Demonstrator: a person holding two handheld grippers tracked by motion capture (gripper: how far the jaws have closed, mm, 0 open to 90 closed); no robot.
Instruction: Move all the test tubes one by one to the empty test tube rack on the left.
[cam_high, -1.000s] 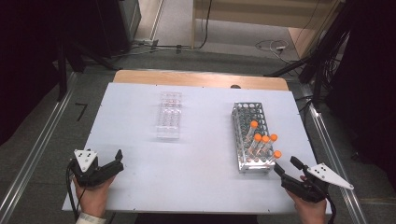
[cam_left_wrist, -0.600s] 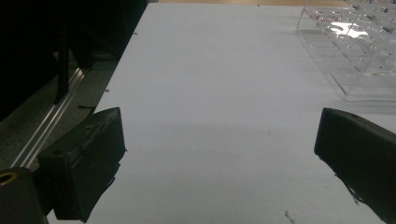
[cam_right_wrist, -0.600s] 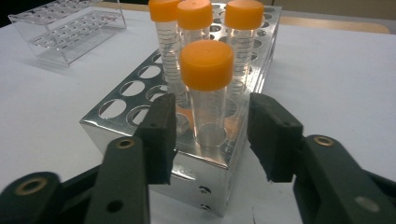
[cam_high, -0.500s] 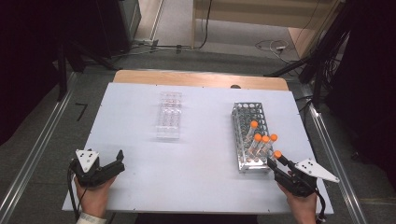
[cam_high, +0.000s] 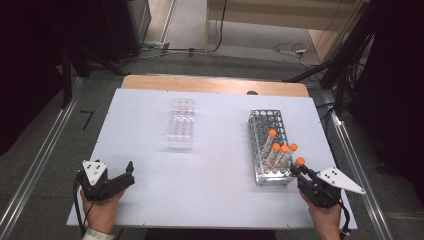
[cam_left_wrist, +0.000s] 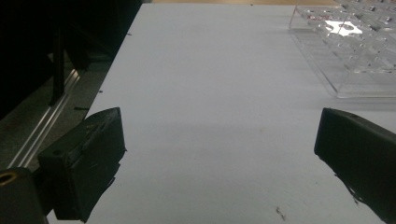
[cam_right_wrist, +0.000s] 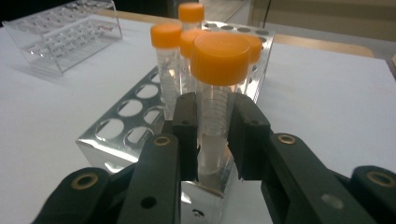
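Note:
A tube with an orange cap (cam_right_wrist: 219, 56) stands in the near right corner of a metal rack (cam_right_wrist: 121, 126). My right gripper (cam_right_wrist: 214, 116) is shut on it just below the cap; its jaws have just been closing onto the clear body. From above, that gripper (cam_high: 296, 168) sits at the rack's (cam_high: 262, 130) near corner by the tube's cap (cam_high: 299, 161). Three more orange-capped tubes (cam_high: 278, 149) stand upright in the rack behind it. My left gripper (cam_high: 129, 175) rests open near the table's front left, with nothing between its jaws (cam_left_wrist: 219, 140).
A clear plastic rack (cam_high: 181, 124) with no tubes in it lies mid-table, ahead of the left gripper (cam_left_wrist: 355, 51) and far left in the right gripper view (cam_right_wrist: 60, 37). The white table (cam_high: 215, 170) ends close behind both hands. Metal rails run along both sides.
The right gripper moved forward to the metal rack's near corner and its jaws went from wide apart to shut on the corner tube. The left gripper stayed put.

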